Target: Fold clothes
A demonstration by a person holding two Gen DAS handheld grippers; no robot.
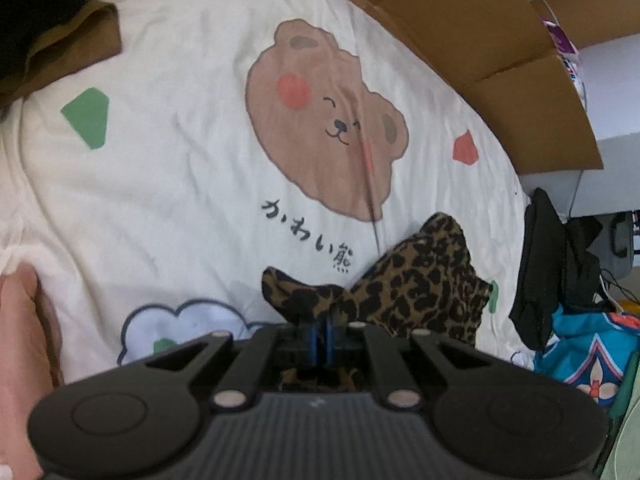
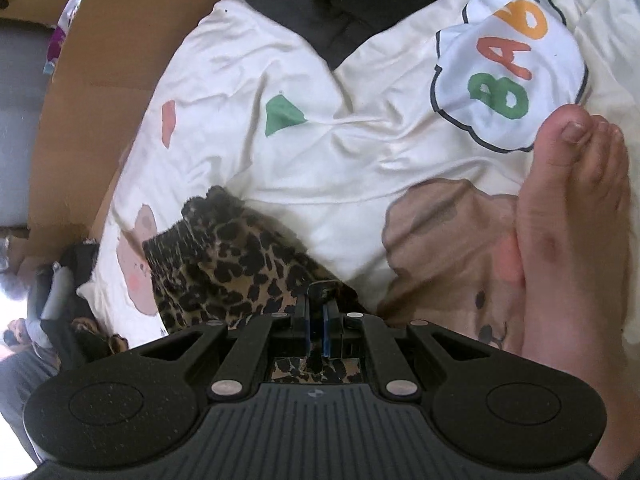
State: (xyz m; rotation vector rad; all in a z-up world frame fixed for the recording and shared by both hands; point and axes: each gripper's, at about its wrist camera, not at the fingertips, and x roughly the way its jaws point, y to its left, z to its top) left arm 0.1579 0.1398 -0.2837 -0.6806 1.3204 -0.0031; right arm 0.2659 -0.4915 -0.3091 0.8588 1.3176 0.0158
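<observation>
left gripper (image 1: pixel 324 330): jaws pinched on crumpled brown-and-black leopard-print fabric garment (image 1: pixel 424 284) | right gripper (image 2: pixel 316 320): jaws clamped on same garment (image 2: pixel 224 264) | garment bunched, lower centre, on cream bear-print bedsheet (image 1: pixel 168 184)

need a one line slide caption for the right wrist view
Right gripper shut on a leopard-print garment over a cartoon bear bedsheet, a bare foot resting alongside.

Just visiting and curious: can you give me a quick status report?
Left gripper shut on leopard-print garment. Right gripper shut on it too. Garment bunched on bear-print sheet, not folded. Bare foot beside right gripper.
</observation>
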